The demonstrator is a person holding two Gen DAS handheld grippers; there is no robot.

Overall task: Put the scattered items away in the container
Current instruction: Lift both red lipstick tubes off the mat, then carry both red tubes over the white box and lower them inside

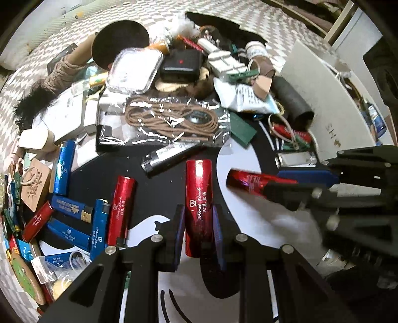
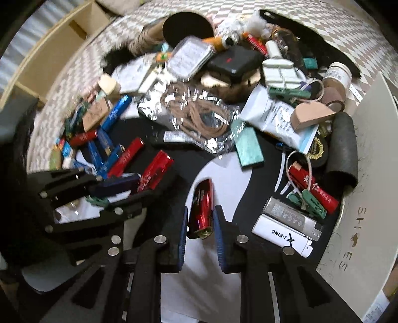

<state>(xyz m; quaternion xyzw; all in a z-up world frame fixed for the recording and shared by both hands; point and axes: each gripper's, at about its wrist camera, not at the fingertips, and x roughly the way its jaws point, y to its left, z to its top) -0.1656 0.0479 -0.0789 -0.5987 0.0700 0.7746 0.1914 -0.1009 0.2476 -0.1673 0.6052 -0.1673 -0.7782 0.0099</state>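
Checkered cloth (image 1: 261, 22) (black-and-white mat (image 1: 154, 188) on top), wooden shelving (image 2: 49, 49) beyond

The right gripper (image 2: 201, 224) points down at a cluttered black-and-white mat (image 2: 223, 179), its blue pads clamped on a red lighter (image 2: 202, 206). To its left, the left gripper (image 2: 139, 185) holds another red lighter (image 2: 155, 171). To the right lie a white lighter (image 2: 283, 238) and a silver lighter (image 2: 291, 215), side by side. Behind them are a bagged cord (image 2: 199, 114), a black case (image 2: 233, 62) and a grey box (image 2: 373, 174) at the far right.
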